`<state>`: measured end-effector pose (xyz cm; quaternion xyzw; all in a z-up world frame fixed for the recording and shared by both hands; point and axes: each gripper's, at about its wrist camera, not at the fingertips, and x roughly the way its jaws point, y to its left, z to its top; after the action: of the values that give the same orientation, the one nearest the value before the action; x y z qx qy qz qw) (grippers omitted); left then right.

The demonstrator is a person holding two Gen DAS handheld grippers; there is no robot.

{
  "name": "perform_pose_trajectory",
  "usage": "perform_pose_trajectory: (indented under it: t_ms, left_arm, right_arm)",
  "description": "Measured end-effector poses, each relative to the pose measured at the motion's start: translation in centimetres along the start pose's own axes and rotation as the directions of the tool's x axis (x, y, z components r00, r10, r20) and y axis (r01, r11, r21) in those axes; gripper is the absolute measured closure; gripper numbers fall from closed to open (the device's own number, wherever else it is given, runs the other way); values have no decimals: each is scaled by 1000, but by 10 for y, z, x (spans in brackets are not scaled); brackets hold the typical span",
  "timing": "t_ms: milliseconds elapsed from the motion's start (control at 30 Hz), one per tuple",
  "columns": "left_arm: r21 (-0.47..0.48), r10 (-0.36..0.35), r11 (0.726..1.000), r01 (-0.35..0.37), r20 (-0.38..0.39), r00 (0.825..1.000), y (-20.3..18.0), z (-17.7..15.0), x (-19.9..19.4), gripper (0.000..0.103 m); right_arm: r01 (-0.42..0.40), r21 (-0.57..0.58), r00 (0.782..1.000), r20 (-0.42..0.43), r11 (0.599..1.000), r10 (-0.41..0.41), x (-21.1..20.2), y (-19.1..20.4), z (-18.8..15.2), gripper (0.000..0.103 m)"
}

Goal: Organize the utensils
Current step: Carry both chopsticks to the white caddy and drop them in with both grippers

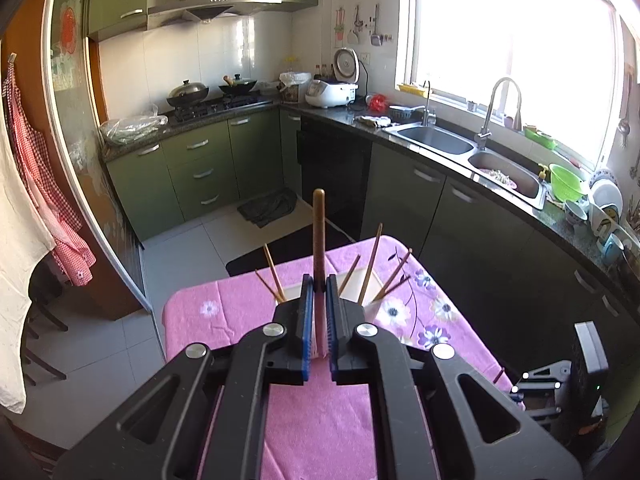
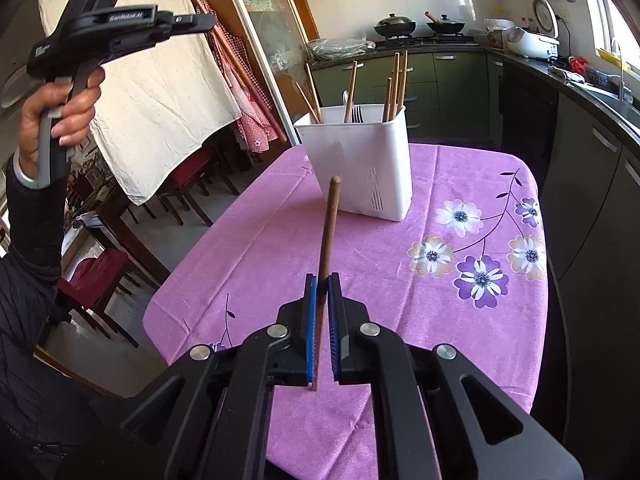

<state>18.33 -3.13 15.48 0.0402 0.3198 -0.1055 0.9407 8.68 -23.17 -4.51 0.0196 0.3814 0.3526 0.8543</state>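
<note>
In the left wrist view, the left gripper [image 1: 319, 284] has its blue-padded fingers [image 1: 307, 320] closed on a brown chopstick [image 1: 319, 236], which stands upright and rises well above the fingertips. Just beyond the fingers, largely hidden by them, is the white utensil holder [image 1: 374, 280], with several other chopsticks [image 1: 371, 264] leaning out of it at different angles on both sides of the held one. The holder sits on a desk covered by a pink flowered cloth [image 1: 224, 312]. Far beyond the holder run green cabinets [image 1: 192, 168] and a steel sink [image 1: 436, 140] under a bright window. In the right wrist view, the right gripper [image 2: 323, 280] also has its fingers [image 2: 311, 320] clamped on a single brown chopstick [image 2: 328, 232]; it tilts slightly right toward its top, and its lower end shows below the pads, over the pink cloth [image 2: 400, 280]. The white utensil holder [image 2: 360, 168] stands on the desk beyond this chopstick, apart from it, holding upright chopsticks [image 2: 396, 84] and a metal fork [image 2: 357, 114]. Well left of the holder and high up, a hand [image 2: 60, 116] grips the handle of the left gripper [image 2: 120, 28], seen from the side; its fingertips cannot be made out here.
</note>
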Motion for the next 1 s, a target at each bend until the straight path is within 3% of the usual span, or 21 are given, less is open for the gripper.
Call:
perform_pose_trajectory:
  t_ms: [133,300,733,833,900,1000]
  left_arm:
    - [2,36,999,-37,26,999,-3,23,15,97]
    - [-19,62,998,-62,-5,998,1,31,48,97]
    - [-38,43,998,-49,-150,988,6,-4,104,96]
    - [-43,30,998,-36,-121,992,7,-11,92,84]
    - [-35,35,999,-38,-82,996,5,-20,78,70]
    - [-21,39,999,-40,-43,998,1,-40,60,69]
  right_arm:
    - [-12,3,1000,6,1000,12,-2,-2,-2,97]
    - [-19,6,1000,10,1000,19,-6,-4,-5,96]
    - [-27,17,1000,14,999,27,-5,-9,-5,96]
    - [-28,15,1000,9,1000,28,-3,-9,0,96]
    - [-29,5,1000,12,1000,29,-2,-7,7,96]
    - [-42,-6,999,24,999,42,-1,-5,22,97]
